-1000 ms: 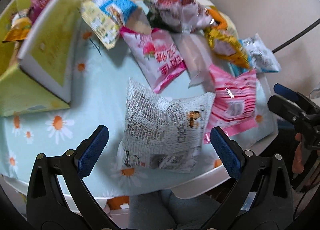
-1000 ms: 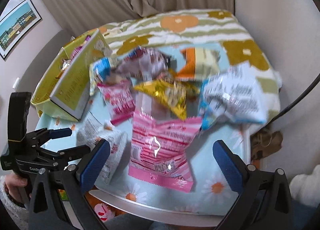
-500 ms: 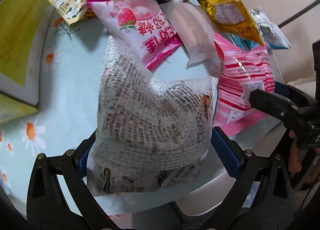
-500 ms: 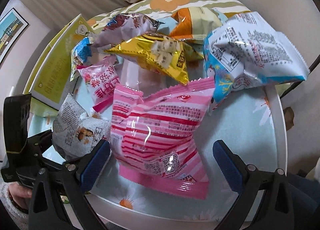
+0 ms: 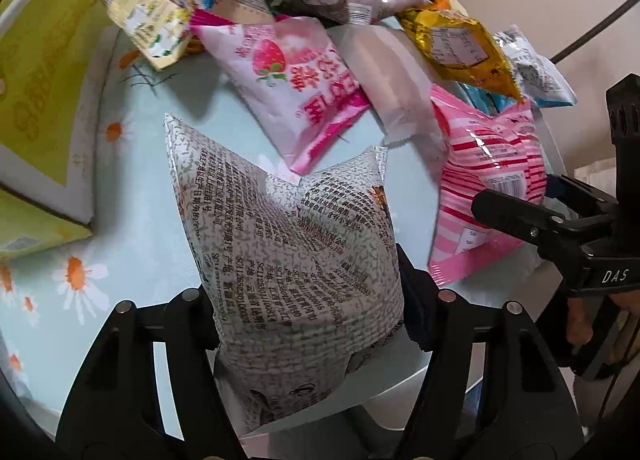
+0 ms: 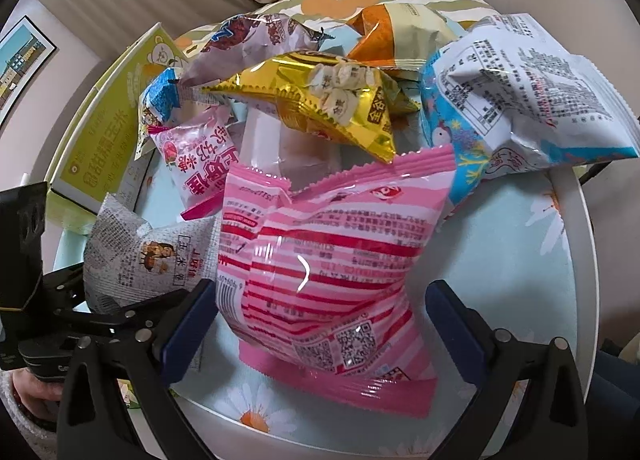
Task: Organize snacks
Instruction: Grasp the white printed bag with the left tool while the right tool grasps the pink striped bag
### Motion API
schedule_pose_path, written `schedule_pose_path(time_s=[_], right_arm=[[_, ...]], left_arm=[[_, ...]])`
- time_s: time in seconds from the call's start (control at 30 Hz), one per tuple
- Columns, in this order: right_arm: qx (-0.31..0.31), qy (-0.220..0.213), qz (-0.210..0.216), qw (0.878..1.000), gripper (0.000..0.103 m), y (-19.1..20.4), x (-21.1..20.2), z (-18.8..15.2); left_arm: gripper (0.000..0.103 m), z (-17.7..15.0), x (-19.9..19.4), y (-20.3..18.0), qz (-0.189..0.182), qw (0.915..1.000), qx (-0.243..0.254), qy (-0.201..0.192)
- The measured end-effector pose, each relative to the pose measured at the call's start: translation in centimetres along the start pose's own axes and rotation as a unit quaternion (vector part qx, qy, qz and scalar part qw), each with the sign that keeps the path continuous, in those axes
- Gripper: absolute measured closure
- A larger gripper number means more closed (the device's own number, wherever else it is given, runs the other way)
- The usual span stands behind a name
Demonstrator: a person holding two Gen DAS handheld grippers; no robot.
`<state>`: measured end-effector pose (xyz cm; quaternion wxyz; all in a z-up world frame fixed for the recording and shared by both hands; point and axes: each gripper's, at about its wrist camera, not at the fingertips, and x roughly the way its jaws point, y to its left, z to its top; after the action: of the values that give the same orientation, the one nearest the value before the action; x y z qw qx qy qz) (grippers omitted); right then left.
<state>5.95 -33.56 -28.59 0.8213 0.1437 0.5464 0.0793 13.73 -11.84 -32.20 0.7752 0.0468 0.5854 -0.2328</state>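
Left gripper point(image 5: 308, 312) closing, pads pressing grey newsprint-pattern packet point(image 5: 296, 244) at table's point(image 6: 520, 272) near edge; right gripper point(image 6: 320, 324) spread, straddling pink striped packet point(image 6: 328, 256), unclamped

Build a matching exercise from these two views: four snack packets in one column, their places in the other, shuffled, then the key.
Things:
1. newsprint-pattern packet
2. pink-striped packet
3. gold packet
4. strawberry packet

Places:
A. lying between the open right claw's fingers
B. propped on the pile, over the pink-striped packet's top edge
C. between the closing left claw's fingers
D. flat on the cloth behind the newsprint-pattern packet

Pairs: 1-C, 2-A, 3-B, 4-D
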Motion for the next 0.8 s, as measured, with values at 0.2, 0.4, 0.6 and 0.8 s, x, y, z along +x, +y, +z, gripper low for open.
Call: schedule_pose_path(time_s=[0.2,0.4,0.6,0.8], right_arm=[[-0.011,0.006,-0.002,1.000,0.012,0.6,0.9,0.0],[-0.023,0.000,-0.010,1.000,0.018,1.5,1.4,0.1],[-0.035,-0.002,-0.011,0.999,0.029,2.4,1.3,-0.1],[-0.047,-0.004,-0.006,0.999,0.038,3.3,0.6,-0.3]], left_arm=[[0.040,-0.4,-0.9,2.3,0.009,0.9997,-0.022,-0.002],[0.043,-1.2,-2.5,3.5,0.012,0.9996,-0.024,-0.009],[0.045,-1.4,-3.1,2.4,0.019,0.9994,-0.022,-0.017],[0.048,-1.7,-4.6,1.8,0.026,0.9991,-0.023,-0.023]])
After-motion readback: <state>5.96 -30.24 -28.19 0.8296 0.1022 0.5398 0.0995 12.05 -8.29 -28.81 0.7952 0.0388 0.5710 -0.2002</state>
